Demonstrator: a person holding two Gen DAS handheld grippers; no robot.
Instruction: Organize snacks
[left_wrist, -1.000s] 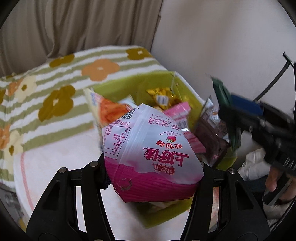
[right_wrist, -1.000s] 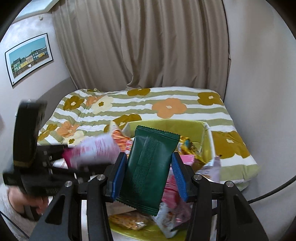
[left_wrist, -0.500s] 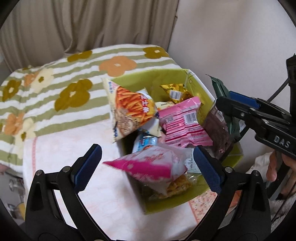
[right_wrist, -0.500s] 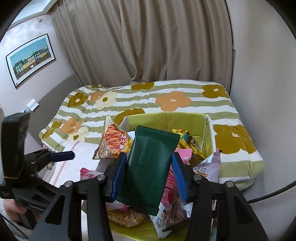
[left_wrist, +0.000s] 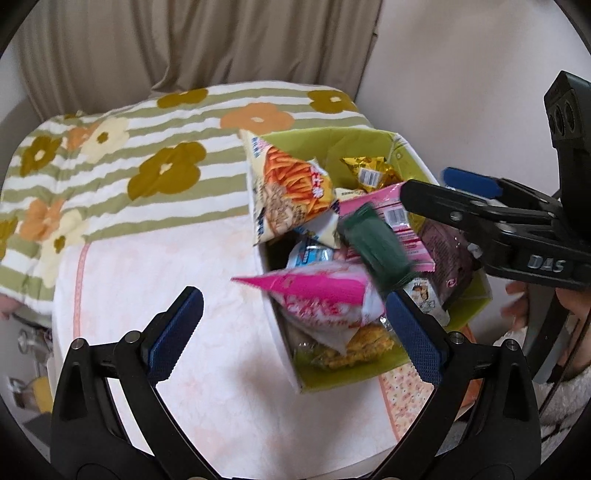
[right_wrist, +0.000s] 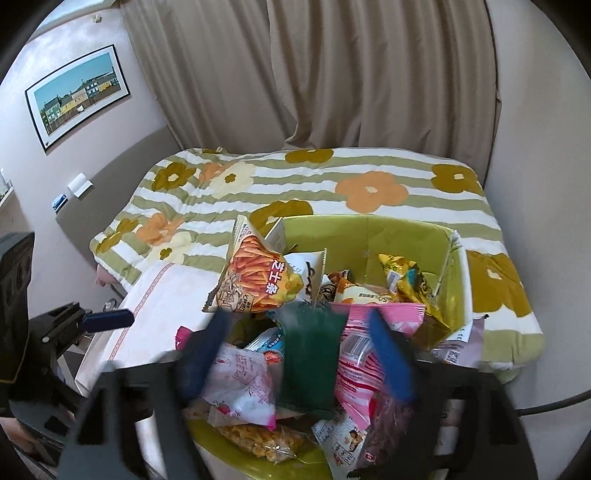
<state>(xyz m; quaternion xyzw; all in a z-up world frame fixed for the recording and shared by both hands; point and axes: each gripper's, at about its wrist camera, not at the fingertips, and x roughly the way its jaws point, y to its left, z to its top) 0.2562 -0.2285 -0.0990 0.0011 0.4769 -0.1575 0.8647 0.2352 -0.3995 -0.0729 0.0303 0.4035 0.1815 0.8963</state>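
Snacks fill a lime-green box (right_wrist: 402, 236) that sits on a pale pink cloth (left_wrist: 192, 266) over a striped, flowered bedspread (right_wrist: 332, 184). Inside we see an orange bag of cheese sticks (right_wrist: 255, 277) propped against the far left wall, a gold packet (right_wrist: 402, 273) at the far right, a pink barcoded packet (right_wrist: 365, 354) in the middle, and a clear bag of yellow puffs (right_wrist: 258, 439) at the near edge. On top of the pile lie a pink and white bag (left_wrist: 325, 295) and a blurred dark green packet (right_wrist: 310, 358), neither pinched by anything. Our left gripper (left_wrist: 291, 328) is spread wide beside the pink and white bag. Our right gripper (right_wrist: 299, 358) has just been opening, its blue pads (right_wrist: 391, 358) clear of the green packet between them.
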